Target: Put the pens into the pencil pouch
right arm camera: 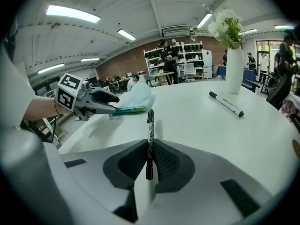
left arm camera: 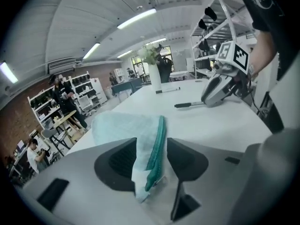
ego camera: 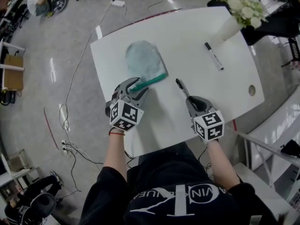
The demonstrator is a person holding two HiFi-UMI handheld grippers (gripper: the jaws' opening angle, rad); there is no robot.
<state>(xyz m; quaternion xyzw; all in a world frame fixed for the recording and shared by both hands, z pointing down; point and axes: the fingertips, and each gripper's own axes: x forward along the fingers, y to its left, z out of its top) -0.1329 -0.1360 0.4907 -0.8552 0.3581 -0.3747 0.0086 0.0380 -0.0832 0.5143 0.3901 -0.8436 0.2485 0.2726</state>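
A pale teal pencil pouch (ego camera: 143, 60) with a green zipper edge (ego camera: 151, 81) lies flat on the white table (ego camera: 187, 36). My left gripper (ego camera: 136, 86) is at the pouch's near end, open, and the zipper corner (left arm camera: 151, 158) lies loosely between its pads. My right gripper (ego camera: 190, 99) is shut on a black pen (ego camera: 182, 86), which sticks out ahead of the jaws and points toward the pouch (right arm camera: 138, 96). The pen (right arm camera: 150, 135) is clamped upright between the pads. A white marker with a black cap (ego camera: 213, 56) lies further back on the right.
A white vase with white flowers (ego camera: 234, 22) stands at the table's far right corner, just behind the marker. A small round hole (ego camera: 252, 90) is near the table's right edge. Cables run over the floor on the left.
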